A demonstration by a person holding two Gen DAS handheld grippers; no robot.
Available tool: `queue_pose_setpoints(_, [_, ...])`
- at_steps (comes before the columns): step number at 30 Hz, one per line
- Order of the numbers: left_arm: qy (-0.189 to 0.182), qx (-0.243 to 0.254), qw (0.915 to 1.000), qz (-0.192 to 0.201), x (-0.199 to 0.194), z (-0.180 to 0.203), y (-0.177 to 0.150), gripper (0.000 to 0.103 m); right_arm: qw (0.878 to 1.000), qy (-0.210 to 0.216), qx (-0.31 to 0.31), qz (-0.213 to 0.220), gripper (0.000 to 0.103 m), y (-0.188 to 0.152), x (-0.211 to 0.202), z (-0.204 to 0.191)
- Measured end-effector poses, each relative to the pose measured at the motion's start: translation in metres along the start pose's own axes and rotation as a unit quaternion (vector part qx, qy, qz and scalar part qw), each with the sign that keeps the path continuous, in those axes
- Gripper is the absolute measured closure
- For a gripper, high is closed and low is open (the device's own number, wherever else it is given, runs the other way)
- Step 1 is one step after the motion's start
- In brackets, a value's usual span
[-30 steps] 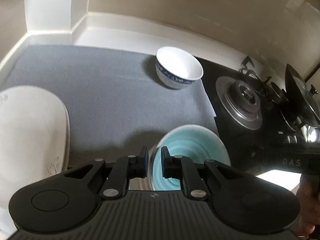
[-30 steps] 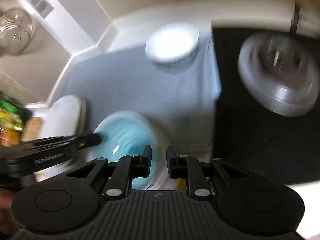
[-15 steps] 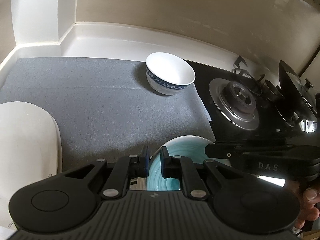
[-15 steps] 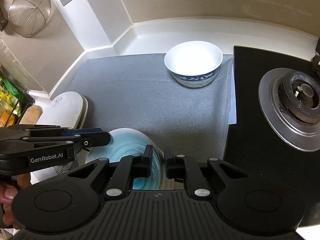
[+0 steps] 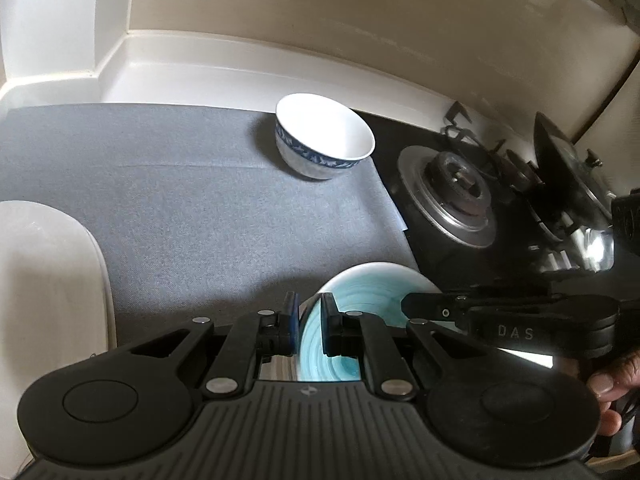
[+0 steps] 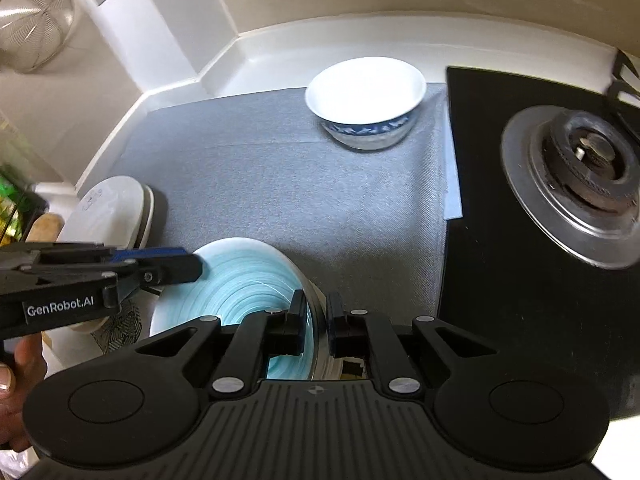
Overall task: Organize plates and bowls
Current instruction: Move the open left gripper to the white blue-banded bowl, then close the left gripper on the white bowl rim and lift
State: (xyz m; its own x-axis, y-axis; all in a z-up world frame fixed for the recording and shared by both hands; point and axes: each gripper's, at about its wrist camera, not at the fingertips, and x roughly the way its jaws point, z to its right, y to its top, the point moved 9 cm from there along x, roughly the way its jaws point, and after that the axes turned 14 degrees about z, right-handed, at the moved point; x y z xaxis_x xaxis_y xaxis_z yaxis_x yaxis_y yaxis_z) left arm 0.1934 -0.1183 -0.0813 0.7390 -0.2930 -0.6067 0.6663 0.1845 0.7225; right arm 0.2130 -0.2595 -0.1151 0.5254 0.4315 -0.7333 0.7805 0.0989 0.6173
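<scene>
Both grippers, left (image 5: 309, 320) and right (image 6: 317, 326), pinch opposite rims of the teal plate (image 6: 244, 280); blue-patterned bowl (image 6: 365, 102) untouched, white plates (image 6: 114, 208) stacked: roughly midway

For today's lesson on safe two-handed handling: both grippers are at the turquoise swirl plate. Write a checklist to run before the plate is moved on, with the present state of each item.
1. Left gripper closed on the rim of the turquoise swirl plate: ok.
2. Right gripper closed on the opposite rim: ok.
3. Plate level: not ok, it tilts in the right wrist view.
4. Grey counter mat free between the plate and the white bowl with blue band: ok.
5. Stacked white oval plates clear of the plate: cannot tell, the left gripper hides the gap.
6. Plate lifted off whatever lies beneath it: cannot tell.
</scene>
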Motion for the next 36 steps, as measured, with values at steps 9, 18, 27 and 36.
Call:
queue_pose_setpoints(9, [-0.039,-0.023,0.9963,0.073,0.011,-0.022,0.067,0.091,0.993,-0.016,0.034,0.109,0.059,0.032,-0.056,-0.006])
queue_pose_setpoints(18, [-0.041,-0.058,0.9944,0.077,0.06,-0.037,0.095,0.076,0.983,-0.075,0.057,0.155,0.059,0.017,-0.099,-0.002])
queue_pose_setpoints(27, [-0.024,-0.093,0.993,0.069,0.118,-0.048,0.114,0.069,0.982,-0.095,0.053,0.156,0.059,0.025,-0.103,0.009])
queue_pose_setpoints(36, [-0.021,-0.104,0.9936,0.041,0.16,-0.044,0.111,0.069,0.983,-0.101,0.06,0.143,0.059,0.026,-0.099,0.022])
